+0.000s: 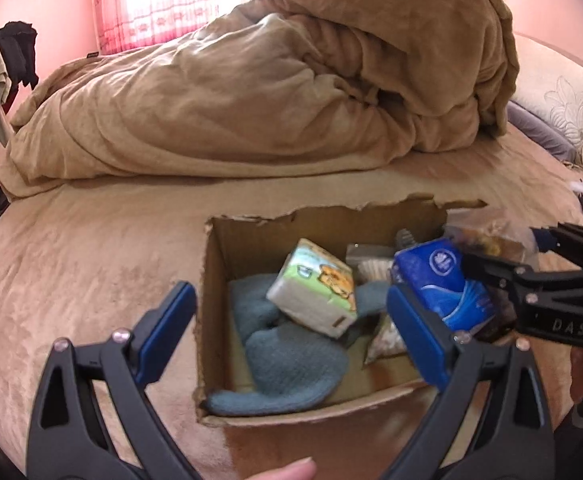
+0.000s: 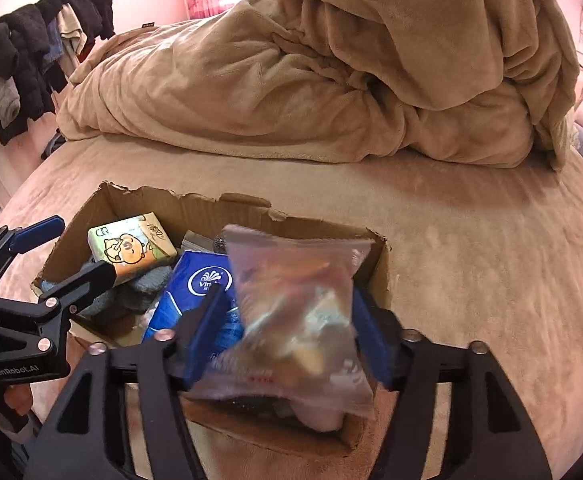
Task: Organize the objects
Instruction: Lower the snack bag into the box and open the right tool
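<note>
A torn-edged cardboard box (image 1: pixel 211 312) (image 2: pixel 131 200) sits on the bed. Inside lie a green cartoon tissue pack (image 1: pixel 315 288) (image 2: pixel 131 248), a blue tissue pack (image 1: pixel 447 284) (image 2: pixel 187 300) and grey-blue knitted cloth (image 1: pixel 291 360) (image 2: pixel 147 280). My right gripper (image 2: pixel 287 328) is shut on a clear plastic snack bag (image 2: pixel 299 320), held over the box's near right corner; the bag shows at the box's right edge in the left wrist view (image 1: pixel 487 240). My left gripper (image 1: pixel 291 340) is open and empty, low over the box's near left part, and shows in the right wrist view (image 2: pixel 51 256).
A crumpled tan duvet (image 1: pixel 271 92) (image 2: pixel 331 80) is heaped on the far half of the bed. Dark clothes (image 1: pixel 3 60) (image 2: pixel 39 52) hang at the left. A floral pillow (image 1: pixel 571 116) lies at the right. The tan bedsheet (image 1: pixel 71 260) surrounds the box.
</note>
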Available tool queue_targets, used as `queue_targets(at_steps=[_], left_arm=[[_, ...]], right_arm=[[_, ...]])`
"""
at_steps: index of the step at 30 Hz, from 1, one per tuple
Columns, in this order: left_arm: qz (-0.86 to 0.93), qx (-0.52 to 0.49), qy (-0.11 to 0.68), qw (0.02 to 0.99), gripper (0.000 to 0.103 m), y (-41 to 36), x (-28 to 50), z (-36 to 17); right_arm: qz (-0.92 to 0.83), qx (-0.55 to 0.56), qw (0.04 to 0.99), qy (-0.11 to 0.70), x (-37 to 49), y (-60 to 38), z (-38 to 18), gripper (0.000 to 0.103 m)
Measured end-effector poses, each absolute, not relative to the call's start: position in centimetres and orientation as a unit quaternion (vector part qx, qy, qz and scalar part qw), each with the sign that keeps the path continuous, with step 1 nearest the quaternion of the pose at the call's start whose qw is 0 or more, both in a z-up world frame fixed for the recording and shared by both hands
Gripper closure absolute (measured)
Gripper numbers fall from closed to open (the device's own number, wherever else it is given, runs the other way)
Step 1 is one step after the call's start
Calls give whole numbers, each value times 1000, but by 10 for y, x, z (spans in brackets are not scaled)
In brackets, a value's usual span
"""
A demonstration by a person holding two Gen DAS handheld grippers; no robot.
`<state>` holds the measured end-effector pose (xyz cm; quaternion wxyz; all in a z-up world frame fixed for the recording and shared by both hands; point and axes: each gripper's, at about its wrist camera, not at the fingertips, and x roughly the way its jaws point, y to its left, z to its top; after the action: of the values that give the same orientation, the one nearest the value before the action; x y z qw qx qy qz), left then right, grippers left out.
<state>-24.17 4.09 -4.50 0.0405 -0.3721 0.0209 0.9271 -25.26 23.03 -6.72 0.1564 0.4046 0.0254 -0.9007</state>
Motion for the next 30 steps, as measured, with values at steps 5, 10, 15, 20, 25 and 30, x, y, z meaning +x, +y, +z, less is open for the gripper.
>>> queue_targets(at_steps=[5, 10, 15, 20, 25, 30], left_arm=[[929, -367, 10, 40, 6, 36, -232, -33], [933, -356, -6, 44, 6, 32, -210, -14], [932, -359, -23, 46, 6, 29, -183, -4], [933, -355, -33, 49, 6, 28, -155, 5], [934, -350, -38, 58, 6, 33, -124, 15], [937, -342, -42, 58, 6, 35, -98, 24]], right_arm=[[-906, 393, 153, 29, -243, 230, -56, 26], [-911, 383, 152, 32, -225, 230, -40, 26], [-917, 369, 151, 26, -199, 231, -21, 26], [-921, 358, 151, 23, -172, 231, -4, 26], [-925, 349, 149, 17, -145, 234, 8, 26], [-931, 333, 149, 14, -110, 236, 23, 26]])
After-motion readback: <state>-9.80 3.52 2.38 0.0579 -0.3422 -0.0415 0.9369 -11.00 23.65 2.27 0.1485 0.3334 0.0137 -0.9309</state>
